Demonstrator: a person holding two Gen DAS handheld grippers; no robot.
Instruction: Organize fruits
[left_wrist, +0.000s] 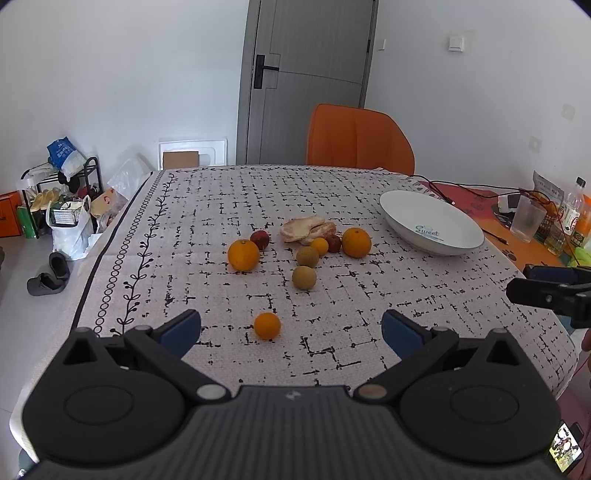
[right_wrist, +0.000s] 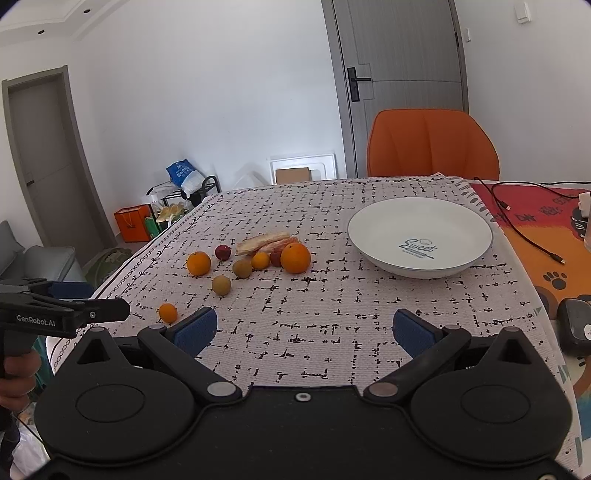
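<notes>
Fruit lies scattered on the patterned tablecloth (left_wrist: 221, 206): two big oranges (left_wrist: 243, 255) (left_wrist: 356, 242), small tangerines (left_wrist: 267, 325) (left_wrist: 319, 246), two brownish-green round fruits (left_wrist: 304, 277) (left_wrist: 307, 256), two dark red fruits (left_wrist: 260, 239) (left_wrist: 334, 243) and peeled citrus pieces (left_wrist: 306, 229). An empty white bowl (left_wrist: 432, 225) (right_wrist: 421, 236) marked "Sweet" stands to their right. My left gripper (left_wrist: 291, 332) is open, low over the near table, the closest tangerine just beyond its fingers. My right gripper (right_wrist: 304, 328) is open with only cloth between its fingers, short of the bowl.
An orange chair (left_wrist: 358, 140) stands behind the table, a grey door (left_wrist: 306, 74) beyond it. Cables (right_wrist: 524, 225), a plastic cup (left_wrist: 528, 218) and bottles (left_wrist: 574, 210) crowd the table's right side. Bags and a rack (left_wrist: 62, 199) sit on the floor at left.
</notes>
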